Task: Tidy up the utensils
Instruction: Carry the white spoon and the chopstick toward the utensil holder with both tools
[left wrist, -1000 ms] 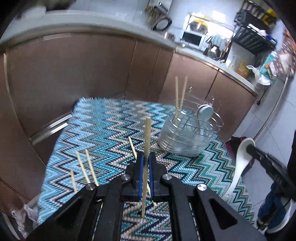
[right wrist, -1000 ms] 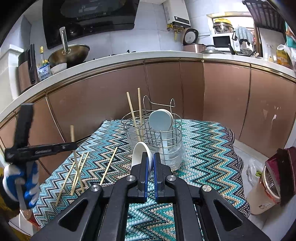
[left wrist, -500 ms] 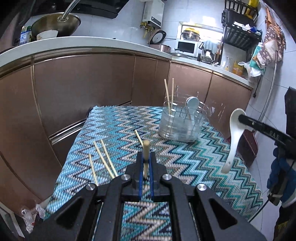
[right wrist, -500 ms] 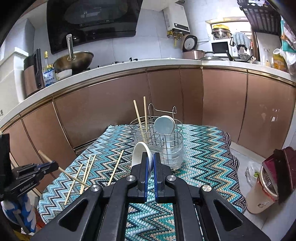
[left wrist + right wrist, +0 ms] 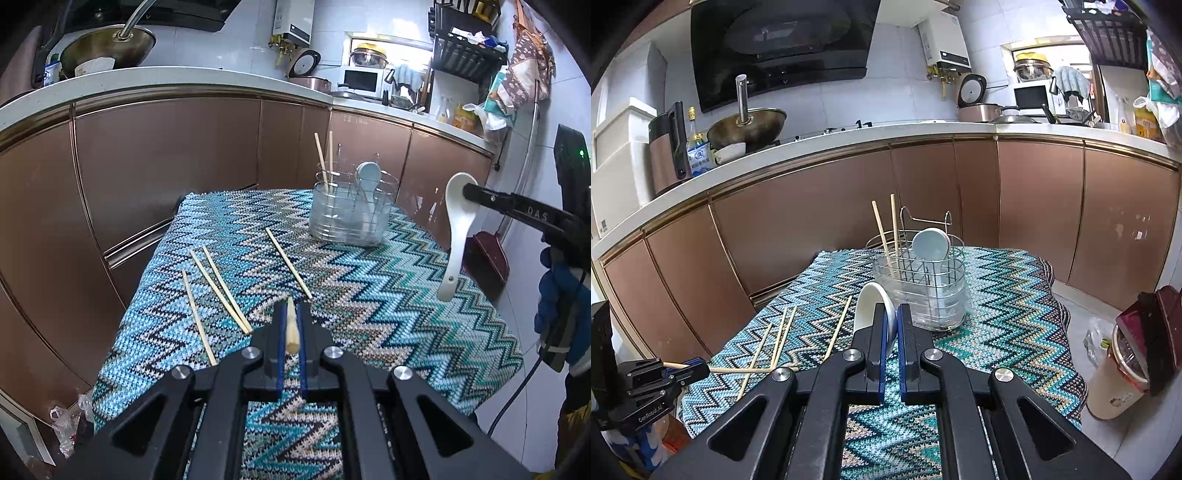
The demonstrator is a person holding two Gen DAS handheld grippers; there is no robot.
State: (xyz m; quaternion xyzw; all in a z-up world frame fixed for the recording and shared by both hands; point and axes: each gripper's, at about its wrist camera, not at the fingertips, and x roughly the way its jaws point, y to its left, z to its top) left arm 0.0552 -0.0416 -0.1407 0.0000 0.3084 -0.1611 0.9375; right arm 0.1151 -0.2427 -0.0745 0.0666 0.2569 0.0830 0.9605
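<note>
Chopstick update: my left gripper [image 5: 291, 325] is clamped on one pale wooden chopstick [image 5: 291, 326], which a second ago stood upright and now lies nearly level, pointing across the zigzag-knit teal tablecloth [image 5: 369, 295]. My right gripper [image 5: 891, 321] is pinched on the bowl of a white ceramic soup spoon [image 5: 870, 306], handle hanging down. Both have pulled back from the wire utensil caddy [image 5: 923, 284] (two chopsticks and a blue spoon inside already). Four loose chopsticks [image 5: 218, 284] still wait on the cloth, so plenty left.
</note>
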